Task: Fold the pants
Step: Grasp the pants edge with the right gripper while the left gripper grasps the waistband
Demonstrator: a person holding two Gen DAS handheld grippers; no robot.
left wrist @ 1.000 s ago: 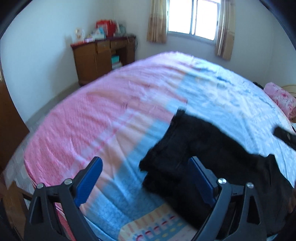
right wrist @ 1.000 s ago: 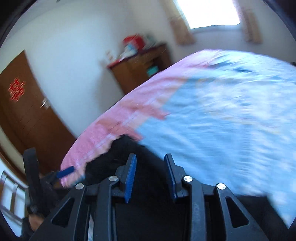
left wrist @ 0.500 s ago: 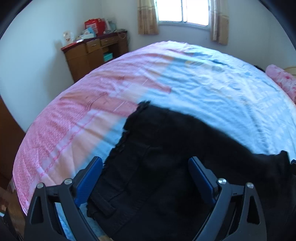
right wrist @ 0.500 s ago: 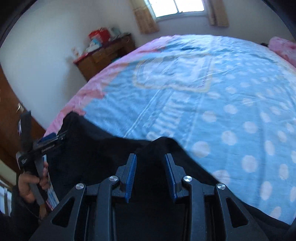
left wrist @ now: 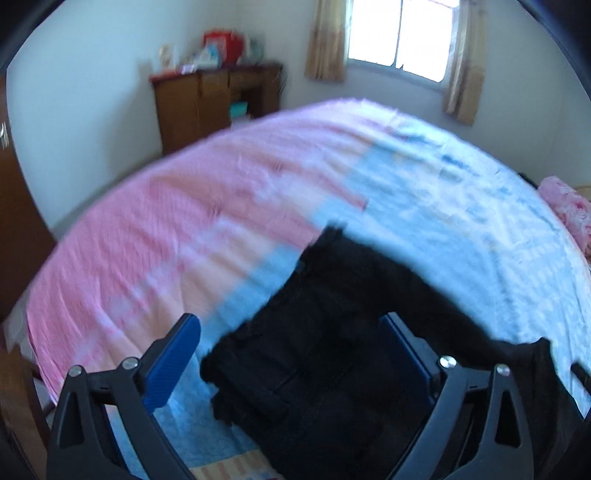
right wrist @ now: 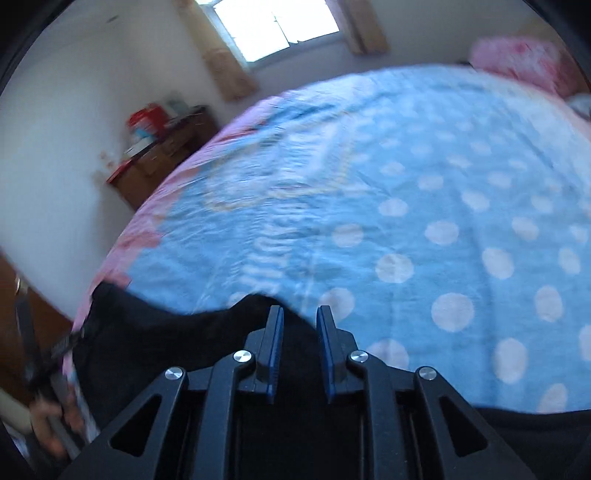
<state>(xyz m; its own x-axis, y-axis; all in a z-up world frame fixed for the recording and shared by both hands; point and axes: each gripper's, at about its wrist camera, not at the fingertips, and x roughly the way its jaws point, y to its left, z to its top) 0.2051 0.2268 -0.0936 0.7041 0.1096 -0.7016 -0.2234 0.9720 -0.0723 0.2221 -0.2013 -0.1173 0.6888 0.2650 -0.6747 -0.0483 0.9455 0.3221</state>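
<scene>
Black pants lie on the bed at its near edge, bunched with a pocket flap showing. My left gripper is open wide; its right finger sits over the black cloth and its left finger over the blue sheet. In the right wrist view the pants spread under and left of my right gripper. Its jaws stand close together with a narrow gap, above the pants' far edge. No cloth shows between the pads. The left gripper and the hand holding it show at the far left.
The bed has a pink and blue sheet with white dots. A wooden desk with boxes stands by the far wall under a window. A pink pillow lies at the right. A brown door is at the left.
Both views have swung and blurred. The left gripper has pulled back left, so less of the pants lies between its fingers. The right gripper has turned right over the dotted sheet.
</scene>
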